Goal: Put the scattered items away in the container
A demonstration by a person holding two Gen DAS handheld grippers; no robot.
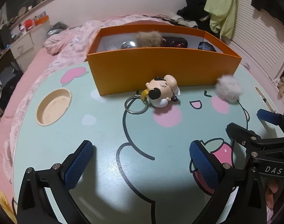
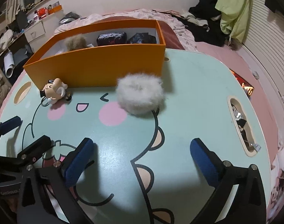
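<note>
An orange box stands at the back of the table; it also shows in the right wrist view. Inside lie a brown fluffy ball, dark pouches and round shiny items. A cartoon figure keychain with a metal ring lies against the box front, also in the right wrist view. A white fluffy pom-pom lies on the table beside the box, also in the left wrist view. My left gripper is open and empty, well short of the keychain. My right gripper is open and empty, short of the pom-pom.
The pale green cartoon table has a round cup recess at the left and a slot at the right. It stands on a pink bed. Each gripper shows at the edge of the other's view.
</note>
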